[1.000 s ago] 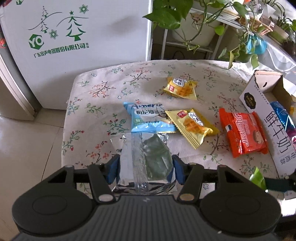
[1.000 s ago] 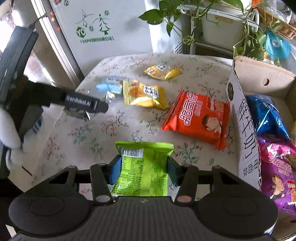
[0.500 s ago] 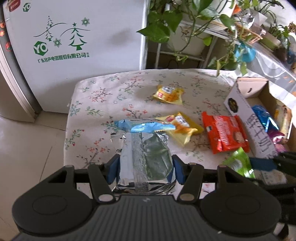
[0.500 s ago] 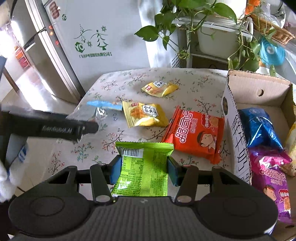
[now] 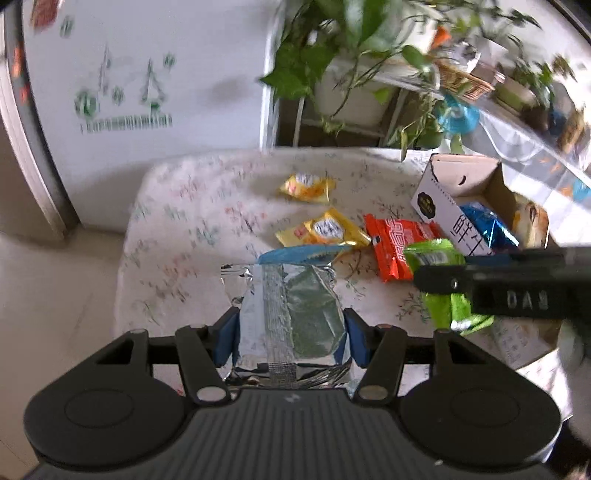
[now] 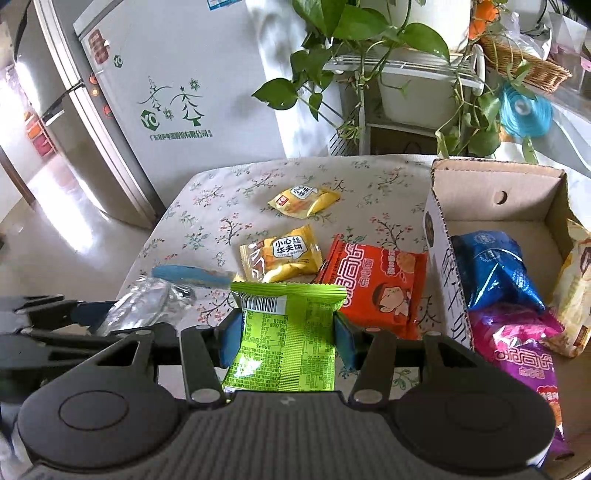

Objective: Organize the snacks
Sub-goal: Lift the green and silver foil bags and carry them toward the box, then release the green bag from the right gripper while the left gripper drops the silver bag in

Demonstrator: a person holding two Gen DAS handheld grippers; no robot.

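Left gripper (image 5: pixel 290 334): jaws closed on a silver foil snack packet with a blue top edge (image 5: pixel 291 306), blue pads pressing both its sides. Packet sits centre frame in the left wrist view, lifted off the counter (image 5: pixel 192 221), which wears a floral cloth.

Right gripper (image 6: pixel 288 336): jaws clamped on a lime-green snack packet with a barcode (image 6: pixel 288 332), back side facing the camera, lower centre of the right wrist view. In the left view this same packet shows at right of frame, in front of the box.

On the counter, centre of the right view: two small yellow waffle packets (image 6: pixel 280 254), one farther back (image 6: pixel 303 201); a flat orange-red snack bag (image 6: pixel 373 288) just right of the nearer yellow one, close beside the box wall.

Open cardboard box with white printed side (image 6: pixel 443 266), right of frame. Inside: a crinkled blue foil bag (image 6: pixel 495 269), a magenta bag (image 6: pixel 524 350) nearer the camera, a pale yellow bag (image 6: pixel 576 280) at the far right edge.

Background, upper frame: white refrigerator with green tree print (image 6: pixel 177 110), trailing green houseplants (image 6: pixel 369 33) on a white rack.
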